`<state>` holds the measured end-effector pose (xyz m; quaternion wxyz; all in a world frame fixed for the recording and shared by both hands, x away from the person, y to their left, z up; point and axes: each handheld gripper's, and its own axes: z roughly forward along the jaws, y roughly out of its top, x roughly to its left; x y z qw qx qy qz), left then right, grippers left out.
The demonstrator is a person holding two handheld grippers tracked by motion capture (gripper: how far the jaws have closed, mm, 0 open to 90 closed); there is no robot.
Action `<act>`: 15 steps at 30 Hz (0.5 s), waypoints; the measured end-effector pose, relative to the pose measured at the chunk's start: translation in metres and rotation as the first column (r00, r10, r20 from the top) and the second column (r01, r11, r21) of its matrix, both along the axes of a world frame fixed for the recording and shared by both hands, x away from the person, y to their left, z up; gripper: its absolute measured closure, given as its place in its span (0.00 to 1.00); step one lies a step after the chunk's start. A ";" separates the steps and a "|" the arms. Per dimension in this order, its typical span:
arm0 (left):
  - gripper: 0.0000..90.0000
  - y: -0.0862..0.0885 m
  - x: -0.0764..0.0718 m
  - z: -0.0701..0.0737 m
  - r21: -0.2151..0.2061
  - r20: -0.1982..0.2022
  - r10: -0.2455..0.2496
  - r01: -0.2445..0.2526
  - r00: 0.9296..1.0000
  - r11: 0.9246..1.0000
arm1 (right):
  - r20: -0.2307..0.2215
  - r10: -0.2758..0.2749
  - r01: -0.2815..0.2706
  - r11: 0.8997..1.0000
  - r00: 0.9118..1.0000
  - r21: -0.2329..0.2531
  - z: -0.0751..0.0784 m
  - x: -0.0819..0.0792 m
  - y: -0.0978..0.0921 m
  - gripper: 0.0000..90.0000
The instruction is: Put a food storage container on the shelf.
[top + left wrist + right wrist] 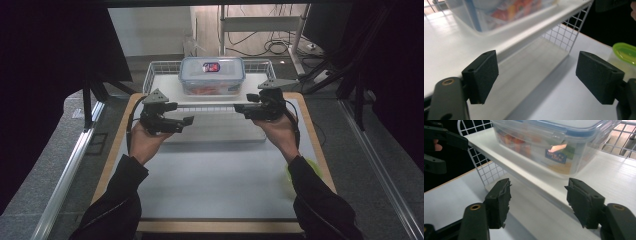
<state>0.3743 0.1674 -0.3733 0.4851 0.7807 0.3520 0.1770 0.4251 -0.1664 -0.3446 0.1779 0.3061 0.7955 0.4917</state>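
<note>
My left gripper (pixel 189 120) and right gripper (pixel 239 108), jaws spread and empty, face inward before the white shelf (pixel 165 85). It carries a clear lidded container (pixel 212 75) on the grey table (pixel 210 175)

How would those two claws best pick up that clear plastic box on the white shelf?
Probably by its two short ends, one gripper on each. The clear box looks wider than either pair of open jaws, and it sits lengthwise on the white shelf facing the person. The left gripper and the right gripper already flank it, so each would come in from its own side, below the blue-edged lid.
</note>
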 end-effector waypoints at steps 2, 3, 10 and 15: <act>0.16 -0.001 -0.005 -0.004 -0.001 -0.004 -0.012 0.012 1.000 1.000 | 0.003 0.005 -0.005 1.000 1.000 0.005 -0.001 -0.005 -0.002 0.36; 0.16 -0.001 -0.007 -0.005 0.000 -0.005 -0.018 0.018 1.000 1.000 | 0.002 0.011 -0.011 1.000 1.000 0.007 -0.002 -0.007 -0.003 0.35; 0.13 -0.001 -0.024 -0.019 -0.013 -0.017 -0.045 0.045 0.999 0.999 | 0.009 0.047 -0.047 0.999 0.999 -0.014 -0.012 -0.028 -0.005 0.27; 0.10 -0.006 -0.041 -0.025 -0.005 0.000 -0.075 0.075 0.997 0.997 | 0.006 0.063 -0.063 0.998 0.998 -0.016 -0.021 -0.040 -0.008 0.20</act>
